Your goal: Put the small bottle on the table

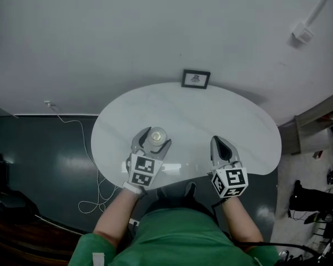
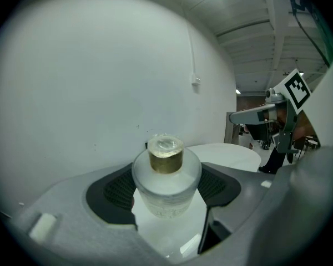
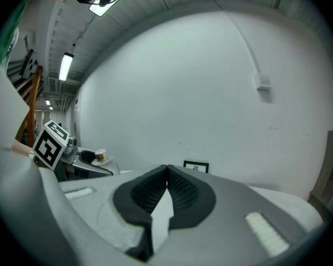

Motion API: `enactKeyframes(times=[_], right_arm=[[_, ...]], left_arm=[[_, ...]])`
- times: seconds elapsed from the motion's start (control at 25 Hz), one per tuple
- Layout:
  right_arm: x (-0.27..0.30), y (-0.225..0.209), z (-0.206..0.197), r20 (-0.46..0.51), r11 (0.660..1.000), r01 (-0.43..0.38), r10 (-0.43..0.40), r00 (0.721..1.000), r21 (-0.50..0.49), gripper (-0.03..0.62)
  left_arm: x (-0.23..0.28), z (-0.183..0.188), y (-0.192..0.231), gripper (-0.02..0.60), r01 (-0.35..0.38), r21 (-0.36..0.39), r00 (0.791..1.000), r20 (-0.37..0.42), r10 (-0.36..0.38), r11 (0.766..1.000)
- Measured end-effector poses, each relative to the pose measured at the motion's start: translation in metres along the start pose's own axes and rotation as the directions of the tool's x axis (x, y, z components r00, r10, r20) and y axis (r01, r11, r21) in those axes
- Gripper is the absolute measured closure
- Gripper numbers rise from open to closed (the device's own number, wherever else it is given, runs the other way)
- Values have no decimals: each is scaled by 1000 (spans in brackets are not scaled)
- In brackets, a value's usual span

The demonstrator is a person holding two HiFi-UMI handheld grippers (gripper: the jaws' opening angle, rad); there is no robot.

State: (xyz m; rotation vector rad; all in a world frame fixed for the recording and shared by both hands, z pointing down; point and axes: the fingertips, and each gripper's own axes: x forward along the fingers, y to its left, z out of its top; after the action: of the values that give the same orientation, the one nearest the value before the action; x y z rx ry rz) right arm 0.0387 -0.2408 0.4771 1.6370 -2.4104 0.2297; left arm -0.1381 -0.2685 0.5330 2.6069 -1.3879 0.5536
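A small frosted bottle [image 2: 166,180] with a gold cap sits between the two black pads of my left gripper [image 2: 167,192], which is shut on its body. In the head view the bottle [image 1: 155,138] is upright over the near left part of the white oval table [image 1: 211,115], inside the left gripper [image 1: 153,141]. Whether its base touches the tabletop is hidden. My right gripper [image 1: 221,146] hovers over the near right part of the table, its jaws shut with nothing between them [image 3: 166,177]. From the right gripper view the bottle [image 3: 101,157] shows small at the left.
A small framed picture [image 1: 196,78] stands at the table's far edge against the white wall. A white cable [image 1: 89,165] trails over the dark floor at the left. Shelving and clutter [image 1: 322,132] stand to the right of the table.
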Motion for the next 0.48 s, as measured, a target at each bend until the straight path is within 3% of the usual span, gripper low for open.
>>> enactKeyframes(times=[0.48], right_arm=[[19,-28,5,7,999,-41,41,999,-5,599]], left_arm=[[50,5,3,238,-31,42,999,14,31,999]])
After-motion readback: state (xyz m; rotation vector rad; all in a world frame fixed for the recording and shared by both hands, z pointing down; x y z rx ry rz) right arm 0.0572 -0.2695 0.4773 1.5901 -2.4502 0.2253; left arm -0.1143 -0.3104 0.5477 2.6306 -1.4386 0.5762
